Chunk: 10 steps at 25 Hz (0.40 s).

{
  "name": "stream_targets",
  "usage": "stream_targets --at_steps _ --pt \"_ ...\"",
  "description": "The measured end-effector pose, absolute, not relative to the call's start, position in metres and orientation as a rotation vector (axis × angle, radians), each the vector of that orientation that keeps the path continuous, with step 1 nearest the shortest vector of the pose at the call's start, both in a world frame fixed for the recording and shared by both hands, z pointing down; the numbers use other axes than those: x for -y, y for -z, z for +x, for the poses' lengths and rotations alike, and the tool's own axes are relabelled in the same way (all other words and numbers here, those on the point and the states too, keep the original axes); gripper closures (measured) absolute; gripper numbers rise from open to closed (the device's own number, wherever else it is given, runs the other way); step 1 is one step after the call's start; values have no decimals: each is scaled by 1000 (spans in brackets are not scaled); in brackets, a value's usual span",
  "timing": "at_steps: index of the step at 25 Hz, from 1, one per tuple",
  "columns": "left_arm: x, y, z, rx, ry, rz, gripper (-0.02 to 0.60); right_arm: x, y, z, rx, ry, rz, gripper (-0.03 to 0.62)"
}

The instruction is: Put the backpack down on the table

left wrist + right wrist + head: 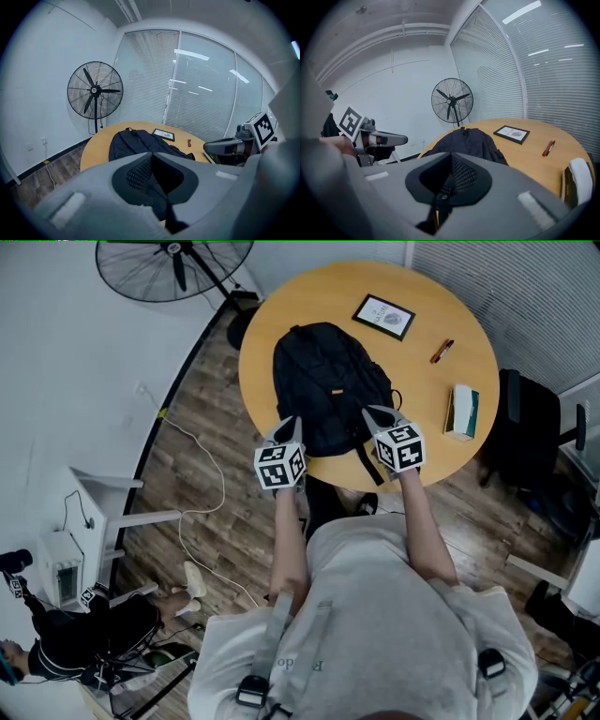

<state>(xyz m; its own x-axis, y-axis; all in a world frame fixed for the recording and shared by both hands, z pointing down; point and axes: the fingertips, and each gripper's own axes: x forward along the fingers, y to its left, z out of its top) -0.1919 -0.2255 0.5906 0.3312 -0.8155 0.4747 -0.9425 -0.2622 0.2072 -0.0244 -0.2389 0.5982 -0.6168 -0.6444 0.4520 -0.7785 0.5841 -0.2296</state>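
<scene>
A black backpack [328, 381] lies flat on the round wooden table [309, 296], its near end at the table's front edge. My left gripper [289, 423] sits at that end's left corner and my right gripper [375, 413] at its right corner. Both are shut. In the left gripper view the jaws [152, 157] pinch a mesh-padded shoulder strap, with the backpack [131, 143] beyond them. In the right gripper view the jaws [451, 157] pinch a strap with a buckle, in front of the backpack [471, 143]. A loose strap hangs over the table edge.
On the table lie a framed picture [383, 316], a red-brown pen [442, 351] and a white and green box [461, 412]. A standing fan [173, 268] is beyond the table on the left, a dark chair [525, 432] on the right. A white cable [202, 493] runs across the floor.
</scene>
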Motion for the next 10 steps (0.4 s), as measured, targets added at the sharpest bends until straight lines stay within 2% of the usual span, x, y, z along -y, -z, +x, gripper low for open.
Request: stream_targets --at_steps 10 --pt "226 -592 -193 1545 -378 2145 583 240 -601 -27 2496 -597 1146 594"
